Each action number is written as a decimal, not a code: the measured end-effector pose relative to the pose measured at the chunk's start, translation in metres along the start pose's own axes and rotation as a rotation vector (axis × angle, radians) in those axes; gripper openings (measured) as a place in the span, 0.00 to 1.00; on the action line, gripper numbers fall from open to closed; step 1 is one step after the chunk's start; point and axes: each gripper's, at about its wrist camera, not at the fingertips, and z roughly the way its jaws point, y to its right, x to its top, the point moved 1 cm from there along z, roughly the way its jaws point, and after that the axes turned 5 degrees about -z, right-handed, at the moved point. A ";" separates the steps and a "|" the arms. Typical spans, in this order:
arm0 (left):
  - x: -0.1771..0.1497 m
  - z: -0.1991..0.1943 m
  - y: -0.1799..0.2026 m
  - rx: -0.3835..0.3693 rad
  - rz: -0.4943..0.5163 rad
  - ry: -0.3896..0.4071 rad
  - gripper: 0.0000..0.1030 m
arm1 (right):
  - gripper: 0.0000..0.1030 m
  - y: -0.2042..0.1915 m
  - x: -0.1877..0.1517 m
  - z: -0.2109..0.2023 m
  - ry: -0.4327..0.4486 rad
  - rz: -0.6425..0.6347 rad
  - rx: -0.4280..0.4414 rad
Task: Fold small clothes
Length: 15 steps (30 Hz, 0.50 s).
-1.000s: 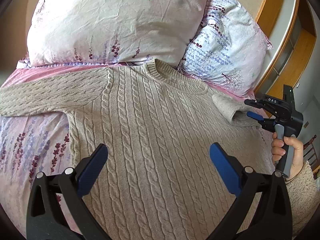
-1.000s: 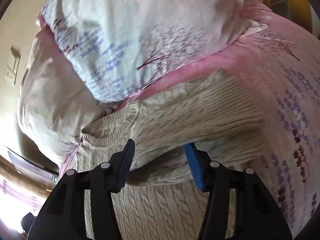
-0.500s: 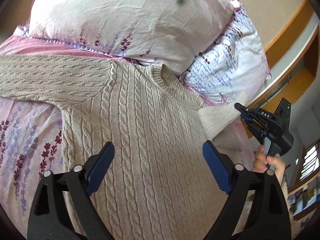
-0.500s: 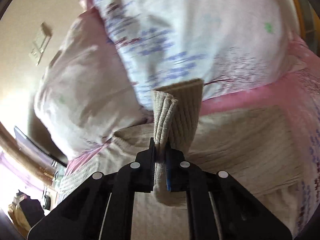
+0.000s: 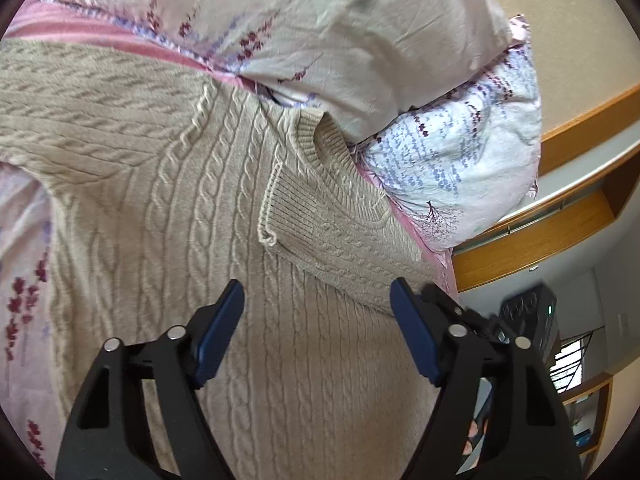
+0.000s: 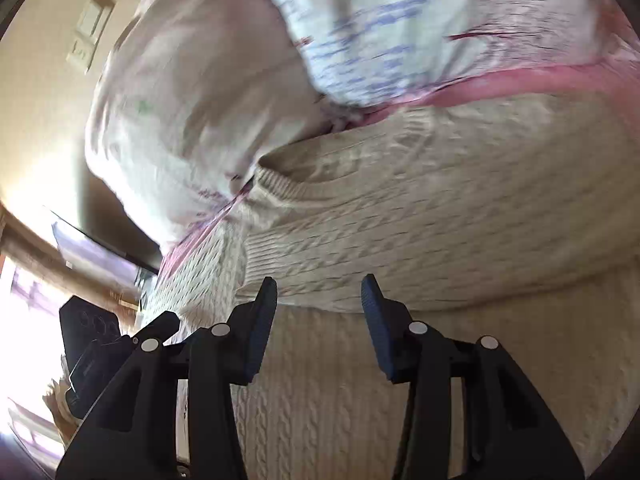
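- Jaws first: the right gripper (image 6: 318, 312) is letting go, its jaws opening with nothing pinched between them, the sleeve (image 6: 420, 240) lying just ahead of the tips.
- The left gripper (image 5: 316, 332) has its jaws closing, but they are empty too, hanging over the sweater (image 5: 168, 240) without gripping any knit.
- The sweater lies flat on the bed (image 5: 20, 248), neck (image 5: 316, 136) up against the pillows (image 5: 320, 32).
- One sleeve is folded in across the chest, its ribbed cuff (image 5: 280, 208) resting just below the neck; the other sleeve (image 5: 80, 92) is spread out to the side.
- My read: the first sleeve fold is down, and the spread sleeve comes next.
- To do this well, pull the right gripper straight back and a little up, so the tips don't snag the loose cable knit and drag the fold open.
- Check that the folded sleeve lies flat; from the right wrist it looks puffed up along its fold line, so a light press may help.
- For the other sleeve, pinch near the cuff, lift just clear of the bed, and carry it across so it mirrors the first.
- Risk, as I judge it: heavy knit slumps, so a high lift could shift the body off square.
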 end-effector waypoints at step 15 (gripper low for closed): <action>0.024 0.061 -0.021 0.083 -0.210 -0.010 0.11 | 0.36 0.144 0.004 -0.068 0.194 0.461 -0.092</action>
